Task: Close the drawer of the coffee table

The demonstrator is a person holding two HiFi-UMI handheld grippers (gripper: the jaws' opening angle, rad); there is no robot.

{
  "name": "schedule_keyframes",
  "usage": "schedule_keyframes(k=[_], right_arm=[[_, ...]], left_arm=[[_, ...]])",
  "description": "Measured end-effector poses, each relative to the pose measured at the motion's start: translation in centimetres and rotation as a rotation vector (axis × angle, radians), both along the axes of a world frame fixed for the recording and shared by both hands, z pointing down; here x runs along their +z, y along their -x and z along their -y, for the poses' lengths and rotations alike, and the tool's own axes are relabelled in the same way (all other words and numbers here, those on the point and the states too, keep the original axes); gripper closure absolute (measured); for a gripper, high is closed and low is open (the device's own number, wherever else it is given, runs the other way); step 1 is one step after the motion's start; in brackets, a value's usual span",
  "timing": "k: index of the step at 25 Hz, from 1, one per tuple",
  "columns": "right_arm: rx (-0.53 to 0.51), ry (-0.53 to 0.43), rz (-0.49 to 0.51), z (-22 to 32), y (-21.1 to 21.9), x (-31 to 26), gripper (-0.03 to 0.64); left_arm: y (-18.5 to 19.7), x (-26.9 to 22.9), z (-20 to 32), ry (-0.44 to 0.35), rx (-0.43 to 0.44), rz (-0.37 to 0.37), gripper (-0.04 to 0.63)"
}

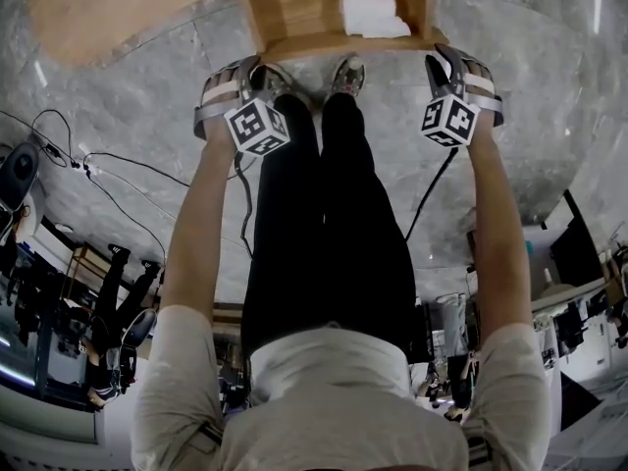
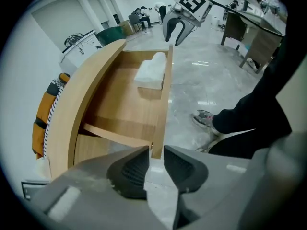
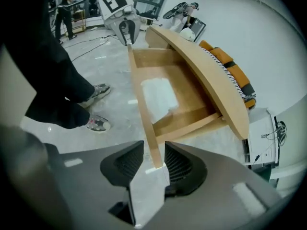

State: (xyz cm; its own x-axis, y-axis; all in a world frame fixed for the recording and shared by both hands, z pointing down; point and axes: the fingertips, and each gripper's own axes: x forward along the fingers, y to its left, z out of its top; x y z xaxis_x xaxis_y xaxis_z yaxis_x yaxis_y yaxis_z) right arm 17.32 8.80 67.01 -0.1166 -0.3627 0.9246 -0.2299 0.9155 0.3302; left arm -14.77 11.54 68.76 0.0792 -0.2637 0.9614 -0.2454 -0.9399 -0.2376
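Coffee table [image 1: 108, 18] at the far side, its drawer [image 1: 294, 13] pulled out toward the near side, a folded cloth [image 1: 371, 13] lying in the drawer's right half. Left gripper [image 1: 257, 69] at the left end of the front board [image 1: 343, 43], right gripper [image 1: 446, 57] at the right end, each with the board between its parted jaws; the person's shoes [image 1: 349, 72] on the floor [image 1: 147, 116] between them. Cables [image 1: 108, 180] on the floor, near left.
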Motion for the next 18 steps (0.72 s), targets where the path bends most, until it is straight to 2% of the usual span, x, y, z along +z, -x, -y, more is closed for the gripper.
schedule_keyframes(k=[4, 10, 12, 18], right_arm=[[-0.081, 0.018, -0.080, -0.3, -0.5, 1.8, 0.471], [-0.130, -0.012, -0.153, 0.6, -1.0, 2.9, 0.486], [-0.150, -0.012, -0.163, 0.6, -1.1, 3.2, 0.523], [-0.200, 0.023, -0.180, 0.3, -1.0, 3.0, 0.537]], left_arm=[[-0.3, 1.5, -0.2, 0.019, 0.033, 0.030, 0.494], [0.3, 2.1, 0.8, -0.040, 0.118, 0.132, 0.494], [0.2, 2.1, 0.7, -0.034, 0.117, 0.136, 0.495], [0.5, 1.8, 0.6, 0.010, 0.071, 0.130, 0.502]])
